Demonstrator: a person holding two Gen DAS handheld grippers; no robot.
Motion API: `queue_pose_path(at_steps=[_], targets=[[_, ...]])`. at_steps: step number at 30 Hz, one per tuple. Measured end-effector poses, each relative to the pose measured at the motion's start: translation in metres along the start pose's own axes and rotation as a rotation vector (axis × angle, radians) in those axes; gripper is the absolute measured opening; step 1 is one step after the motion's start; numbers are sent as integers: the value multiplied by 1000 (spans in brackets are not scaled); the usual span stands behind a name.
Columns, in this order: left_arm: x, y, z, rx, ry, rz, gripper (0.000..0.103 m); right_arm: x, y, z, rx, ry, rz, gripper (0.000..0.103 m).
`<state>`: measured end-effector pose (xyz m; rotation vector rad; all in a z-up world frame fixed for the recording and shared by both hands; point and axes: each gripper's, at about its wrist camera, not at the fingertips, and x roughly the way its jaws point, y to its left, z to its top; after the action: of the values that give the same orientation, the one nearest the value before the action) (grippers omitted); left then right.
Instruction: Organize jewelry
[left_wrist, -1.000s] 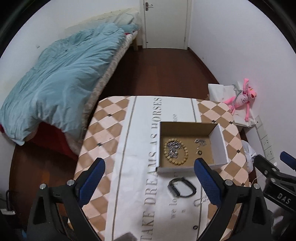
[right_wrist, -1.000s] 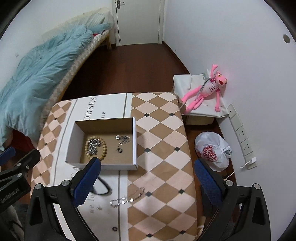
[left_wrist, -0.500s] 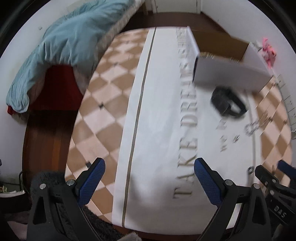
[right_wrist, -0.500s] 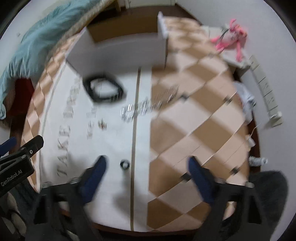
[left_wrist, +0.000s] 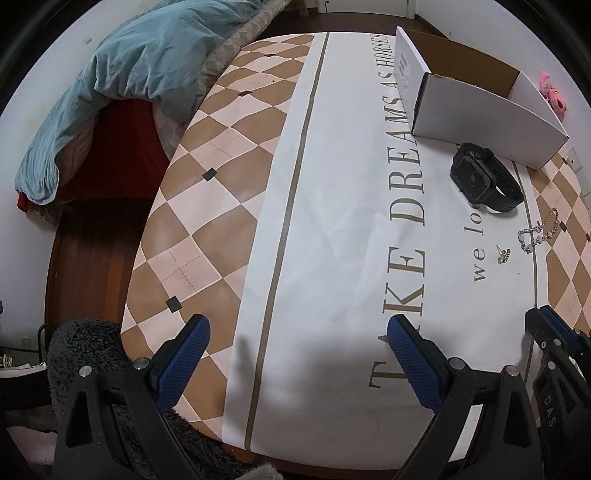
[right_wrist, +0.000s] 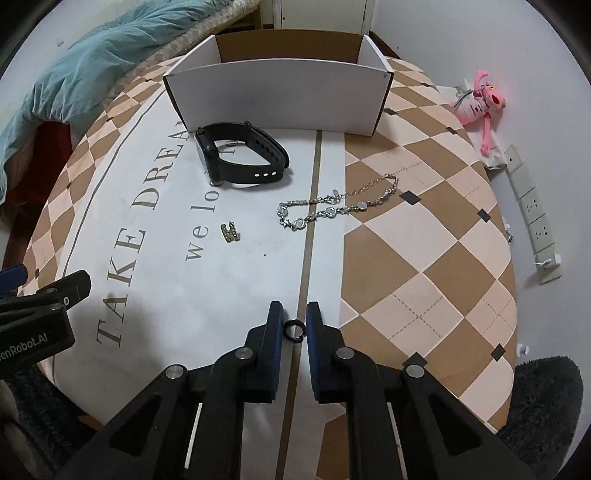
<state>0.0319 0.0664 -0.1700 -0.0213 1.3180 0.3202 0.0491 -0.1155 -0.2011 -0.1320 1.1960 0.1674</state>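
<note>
Both shots are sharp, no motion blur — even, kinda flat indoor light from overhead. Soft shadow pools on the tablecloth (left_wrist: 332, 221) under the left gripper (left_wrist: 297, 354). Heavy fisheye bending, dark vignette in the corners — no real glare.

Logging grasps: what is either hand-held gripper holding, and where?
Right hand-held gripper pinches the small black ring across its sides; left hand-held gripper holds nothing.

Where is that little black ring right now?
In the right wrist view, the black ring sits between the right gripper fingertips, on the tablecloth's near edge.
</note>
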Motion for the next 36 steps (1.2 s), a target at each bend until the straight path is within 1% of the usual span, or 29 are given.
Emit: queue_pose_path(at_steps=[4,7,9,12,15,16,17,18,20,21,23,24,26,27,29,31,36], targets=[[-1,-5,1,13,-1,-5,98,0,-4,0,13,-3,15,12],[-6,-15,5,21,-10,-35,98,-4,-18,2,63,-10,25,12],[-9,-26,10,25,-15,-74,98,-8,-36,7,113,-21,23,12],[-12,-50,20,32,-21,-169,97,-8,-62,13,176,-21,4,12],[-12,-73,26,45,-17,-240,97,-4,-90,18,232,-17,-20,12],[-12,-80,27,51,-15,-257,97,-3,-99,19,250,-16,-24,12],[-12,-89,28,61,-17,-268,95,-3,-106,20,261,-15,-27,12],[-11,-97,29,77,-20,-277,92,-4,-114,20,271,-15,-32,12],[-10,-110,29,102,-23,-275,75,-4,-123,20,288,-17,-38,12],[-9,-116,29,116,-25,-273,70,-4,-128,19,297,-16,-40,12],[-5,-126,30,142,-22,-271,48,-4,-136,19,308,-15,-43,12],[-5,-130,30,154,-32,-256,46,-4,-138,18,313,-15,-45,13],[-6,-136,30,176,-53,-249,32,-6,-142,16,319,-17,-48,13],[-6,-137,30,182,-55,-249,28,-5,-144,16,323,-15,-48,13],[-5,-138,33,193,-62,-259,14,-5,-146,15,329,-14,-49,13],[-4,-139,34,196,-63,-267,7,-5,-146,16,329,-15,-48,13],[-7,-136,32,192,-69,-290,6,-10,-142,18,323,-27,-32,13]])
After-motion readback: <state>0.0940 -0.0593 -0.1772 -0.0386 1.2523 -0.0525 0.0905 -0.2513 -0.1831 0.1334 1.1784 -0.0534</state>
